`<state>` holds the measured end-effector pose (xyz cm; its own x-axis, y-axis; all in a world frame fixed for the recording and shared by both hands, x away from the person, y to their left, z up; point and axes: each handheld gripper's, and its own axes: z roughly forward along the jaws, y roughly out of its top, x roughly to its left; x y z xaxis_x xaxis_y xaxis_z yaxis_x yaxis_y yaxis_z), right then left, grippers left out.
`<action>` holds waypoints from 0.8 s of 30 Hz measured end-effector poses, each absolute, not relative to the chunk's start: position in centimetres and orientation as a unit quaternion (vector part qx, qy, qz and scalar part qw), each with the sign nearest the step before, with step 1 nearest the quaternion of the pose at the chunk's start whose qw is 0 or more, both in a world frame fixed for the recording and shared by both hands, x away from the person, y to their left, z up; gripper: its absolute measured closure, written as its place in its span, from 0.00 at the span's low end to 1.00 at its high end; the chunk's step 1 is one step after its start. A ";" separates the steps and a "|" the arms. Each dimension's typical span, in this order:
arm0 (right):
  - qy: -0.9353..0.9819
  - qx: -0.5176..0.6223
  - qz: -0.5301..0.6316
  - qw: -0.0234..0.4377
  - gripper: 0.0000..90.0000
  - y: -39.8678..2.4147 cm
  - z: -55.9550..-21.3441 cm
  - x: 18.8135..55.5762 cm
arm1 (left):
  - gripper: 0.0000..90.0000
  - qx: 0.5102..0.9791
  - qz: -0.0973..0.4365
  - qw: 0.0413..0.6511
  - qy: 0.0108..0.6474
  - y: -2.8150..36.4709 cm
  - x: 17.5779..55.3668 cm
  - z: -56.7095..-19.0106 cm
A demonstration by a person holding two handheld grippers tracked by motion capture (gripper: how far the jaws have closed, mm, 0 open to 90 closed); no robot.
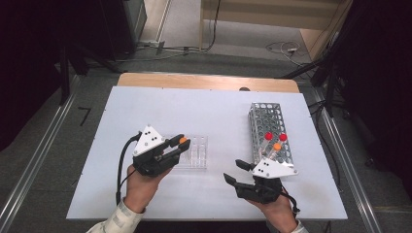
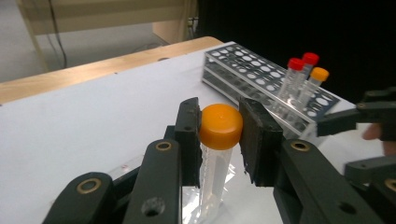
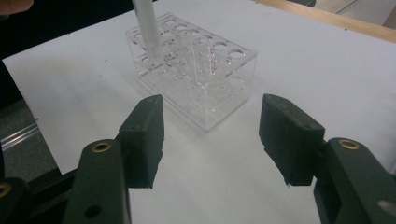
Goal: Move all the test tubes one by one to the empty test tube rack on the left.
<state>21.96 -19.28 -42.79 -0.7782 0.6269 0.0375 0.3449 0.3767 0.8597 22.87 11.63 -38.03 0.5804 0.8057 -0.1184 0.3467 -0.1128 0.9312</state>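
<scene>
My left gripper (image 1: 180,143) is shut on an orange-capped clear tube (image 2: 219,128), its pads pressing the cap from both sides. It holds the tube upright over the clear acrylic rack (image 1: 194,152), and the tube's lower end (image 3: 147,28) reaches into a near-corner hole of the clear rack (image 3: 198,70). My right gripper (image 1: 235,171) stands open low over the table, to the right of the clear rack, with nothing between its jaws (image 3: 210,135). A metal mesh rack (image 1: 269,131) at the right holds two red-capped tubes (image 1: 268,136) and one orange-capped tube (image 1: 277,146).
The white table top (image 1: 204,111) has a wooden strip along its far edge. Dark stands and cables stand on the floor around the table. The metal rack (image 2: 261,79) lies just beyond my right hand.
</scene>
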 end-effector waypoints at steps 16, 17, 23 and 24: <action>0.810 0.315 0.472 0.150 0.38 -20.4 -43.0 22.4 | 0.79 0.717 0.247 0.509 0.408 11.0 24.4 -39.5; 0.810 0.316 0.471 0.150 0.38 -20.4 -43.0 22.5 | 0.79 0.719 0.247 0.506 0.407 10.8 24.4 -39.8; 0.809 0.321 0.470 0.150 0.38 -20.7 -43.1 22.5 | 0.78 0.729 0.251 0.488 0.409 10.3 24.1 -41.6; 0.809 0.321 0.470 0.151 0.38 -20.7 -43.1 22.5 | 0.78 0.731 0.250 0.485 0.410 10.3 24.1 -41.8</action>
<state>22.48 -20.75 -43.13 -0.7489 0.6601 0.0574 0.3769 0.3531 0.8563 24.10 10.29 -41.79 0.5397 0.8412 -0.0322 0.3565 -0.1937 0.9140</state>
